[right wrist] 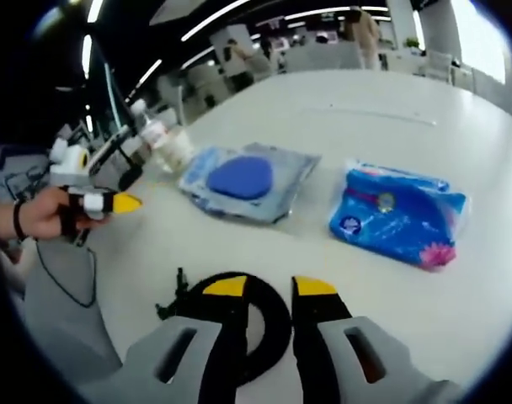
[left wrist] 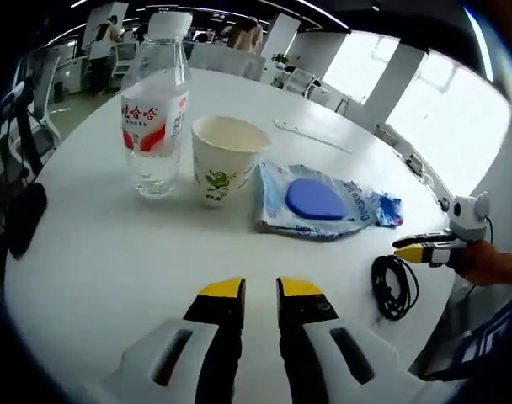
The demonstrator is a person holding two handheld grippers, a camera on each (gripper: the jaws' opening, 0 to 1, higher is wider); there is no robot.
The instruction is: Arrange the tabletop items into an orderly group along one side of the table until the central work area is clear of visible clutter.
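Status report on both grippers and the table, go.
Left gripper open, empty. Right gripper open over coiled black cable. Bottle, cup, blue-disc pouch, tissue pack still mid-table.

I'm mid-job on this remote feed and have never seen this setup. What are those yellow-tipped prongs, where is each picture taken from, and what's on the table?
No robot here: a person holds a two-jaw gripper in each hand, and a fisheye camera rides on each one. The left gripper view looks along the left gripper, the right gripper view along the right gripper; both have their jaws slightly apart and hold nothing. On the white table stand a water bottle and a paper cup, beside a clear packet with a blue disc. A coiled black cable lies nearby, and the right gripper view also shows a blue tissue pack.
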